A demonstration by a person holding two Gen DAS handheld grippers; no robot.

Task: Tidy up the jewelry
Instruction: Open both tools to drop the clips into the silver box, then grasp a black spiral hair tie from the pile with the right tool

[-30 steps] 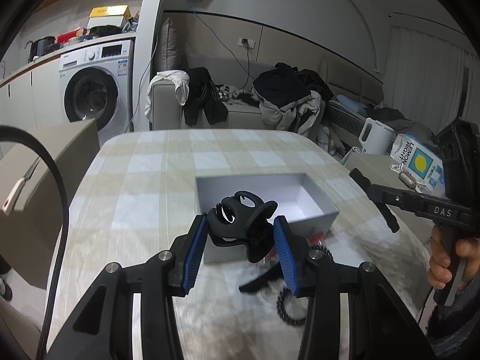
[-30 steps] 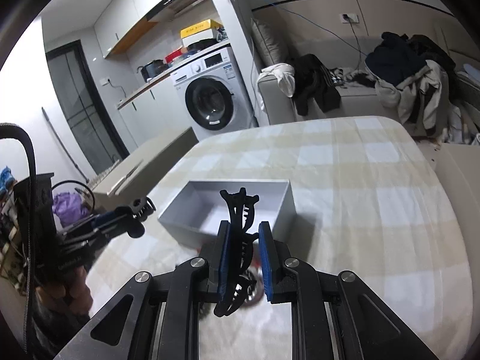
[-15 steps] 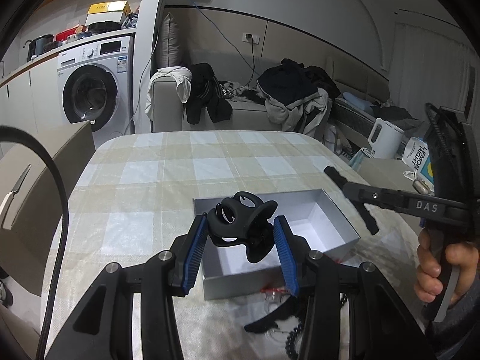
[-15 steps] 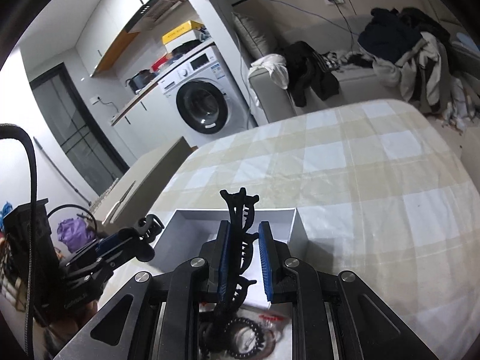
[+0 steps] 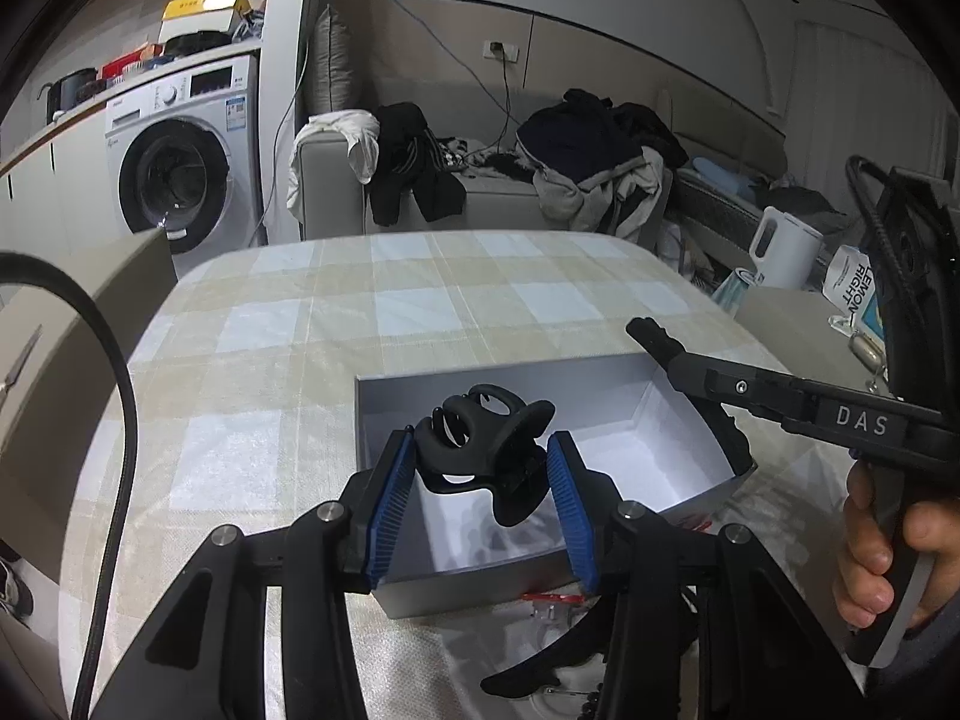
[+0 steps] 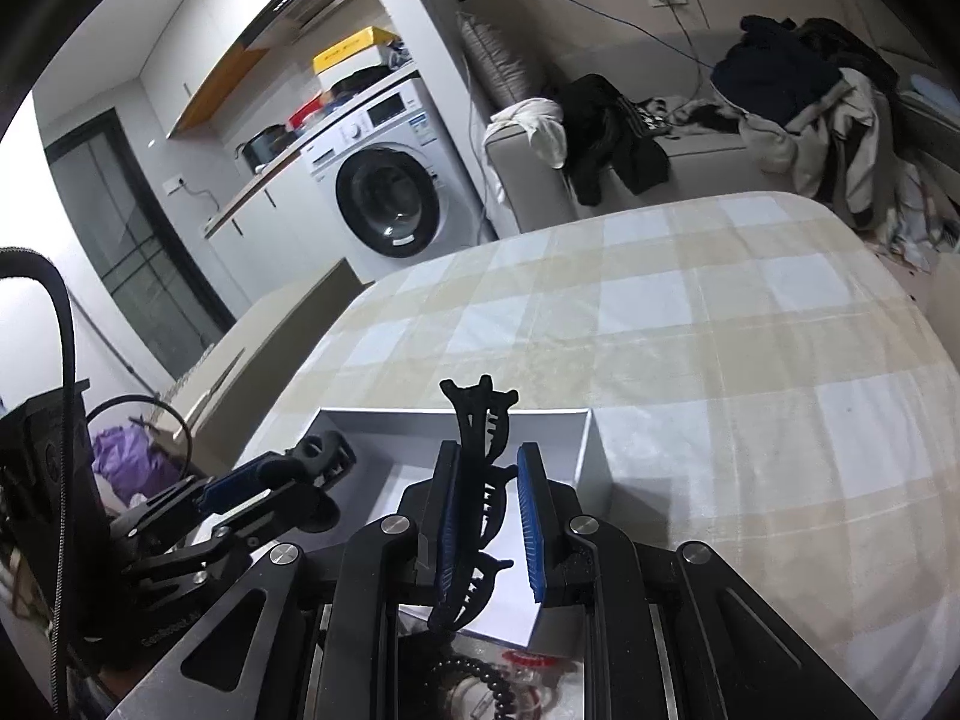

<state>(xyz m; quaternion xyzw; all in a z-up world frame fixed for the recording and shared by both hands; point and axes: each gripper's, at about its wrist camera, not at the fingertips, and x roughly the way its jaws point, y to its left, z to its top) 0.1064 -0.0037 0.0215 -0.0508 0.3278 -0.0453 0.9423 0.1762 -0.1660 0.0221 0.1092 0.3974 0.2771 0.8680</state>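
Note:
My left gripper is shut on a black claw hair clip, held between the blue pads over the near left part of an open grey box with a white inside. My right gripper is shut on a thin black comb-shaped hair clip, standing upright above the same box. In the left wrist view the right gripper reaches in over the box's right wall, with a hand on its handle. In the right wrist view the left gripper shows at the box's left.
The box sits on a table with a checked cloth. In front of the box lie a black beaded bracelet, another black clip and a small clear packet with red print. A cardboard box stands left of the table.
Both grippers have moved forward and slightly down, from short of the box to above it. Each still holds its clip with the same grip.

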